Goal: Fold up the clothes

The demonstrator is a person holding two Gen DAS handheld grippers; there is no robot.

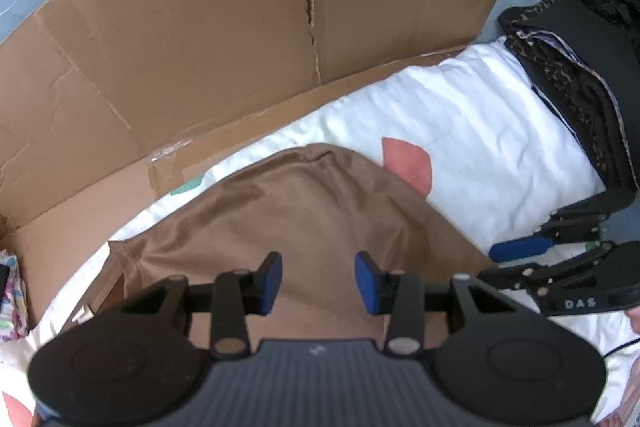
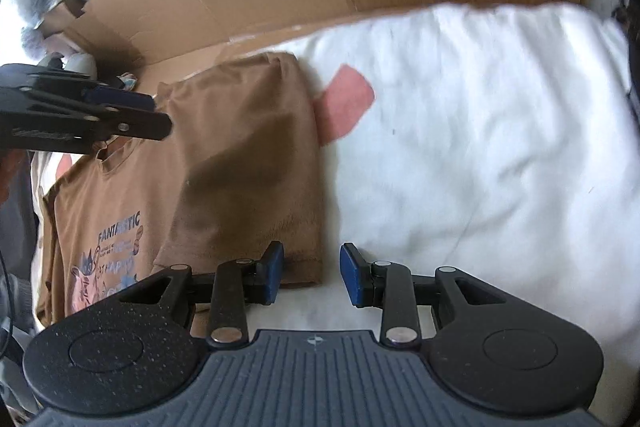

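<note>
A brown T-shirt (image 1: 304, 211) lies on a white sheet (image 1: 460, 131), one side folded over. In the right wrist view the shirt (image 2: 240, 155) shows a blue and pink print on its chest. My left gripper (image 1: 318, 283) is open and empty above the shirt. It also shows in the right wrist view (image 2: 132, 109), at the shirt's collar side. My right gripper (image 2: 312, 273) is open and empty over the folded shirt's near edge. It shows in the left wrist view (image 1: 516, 259) at the shirt's right side.
A big cardboard sheet (image 1: 200, 39) stands behind the bed. A pile of dark clothes (image 1: 580, 59) lies at the far right. A pink patch (image 2: 348, 103) marks the white sheet beside the shirt. Patterned cloth (image 1: 12, 299) lies at the left edge.
</note>
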